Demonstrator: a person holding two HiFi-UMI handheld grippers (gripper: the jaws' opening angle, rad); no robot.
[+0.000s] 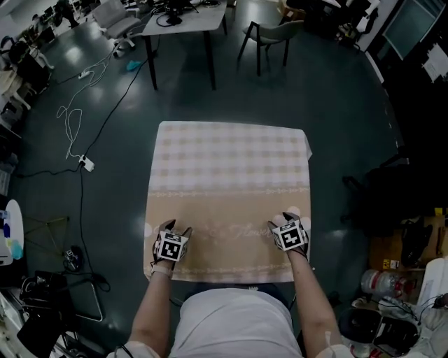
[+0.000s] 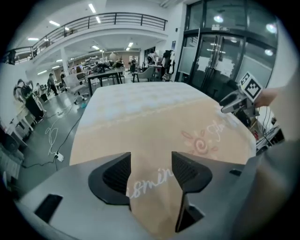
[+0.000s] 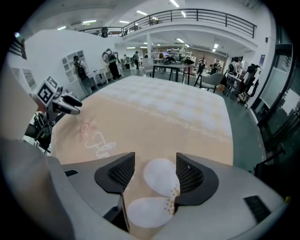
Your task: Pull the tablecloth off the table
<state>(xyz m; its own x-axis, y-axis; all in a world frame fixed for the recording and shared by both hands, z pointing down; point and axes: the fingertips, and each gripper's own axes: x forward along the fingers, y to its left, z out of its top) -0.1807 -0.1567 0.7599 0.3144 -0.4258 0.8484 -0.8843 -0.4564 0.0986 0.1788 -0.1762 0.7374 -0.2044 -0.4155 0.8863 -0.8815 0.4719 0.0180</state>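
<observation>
A beige tablecloth [image 1: 231, 175], checked at its far half and printed with script and flowers near me, covers the square table. My left gripper [image 1: 176, 228] rests on its near left part and my right gripper [image 1: 281, 219] on its near right part. In the left gripper view the left gripper [image 2: 151, 171] has its jaws apart, with the cloth [image 2: 154, 136] running between them and the pads clear of it. The right gripper [image 3: 155, 171] also stands open over the cloth [image 3: 159, 126], with two white printed spots between its jaws. Each gripper shows in the other's view: right gripper [image 2: 232, 101], left gripper [image 3: 68, 104].
A desk on black legs [image 1: 185, 17] and a chair [image 1: 269, 35] stand beyond the table. Cables [image 1: 77, 126] and a power strip [image 1: 86, 163] lie on the dark floor to the left. Boxes, a bottle and other clutter [image 1: 392, 280] crowd the near right.
</observation>
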